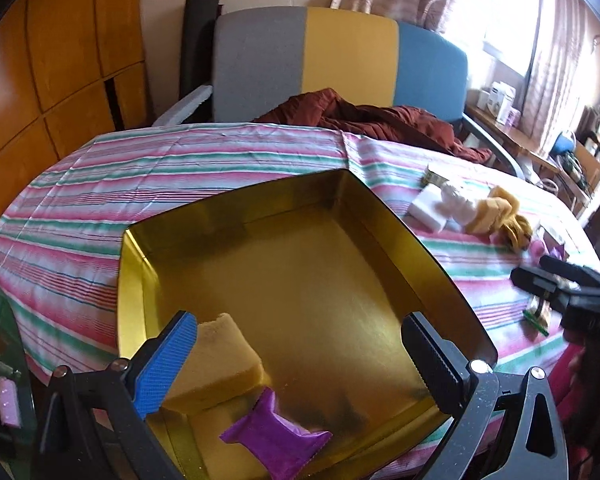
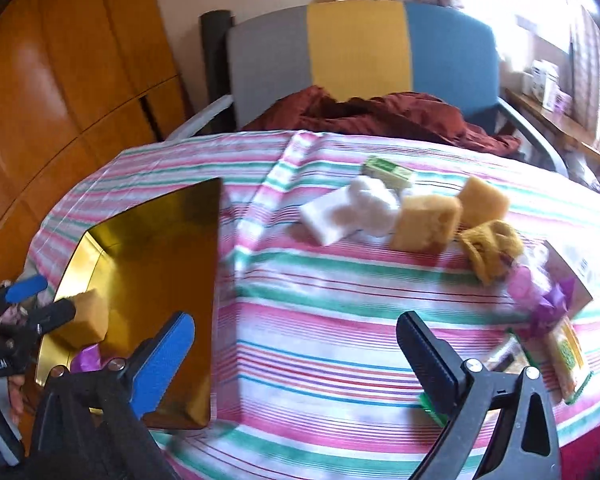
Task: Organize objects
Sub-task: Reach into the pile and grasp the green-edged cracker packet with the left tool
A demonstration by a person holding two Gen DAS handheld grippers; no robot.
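The left hand-held gripper is wide open over the near end of the gold tray and holds nothing. Just under it, inside the tray, lie a yellow sponge and a purple packet. The right hand-held gripper is wide open too, with only the striped cloth between its fingers. Farther back on the worktop sit a white block, two more sponges and a green box. A chair stands behind.
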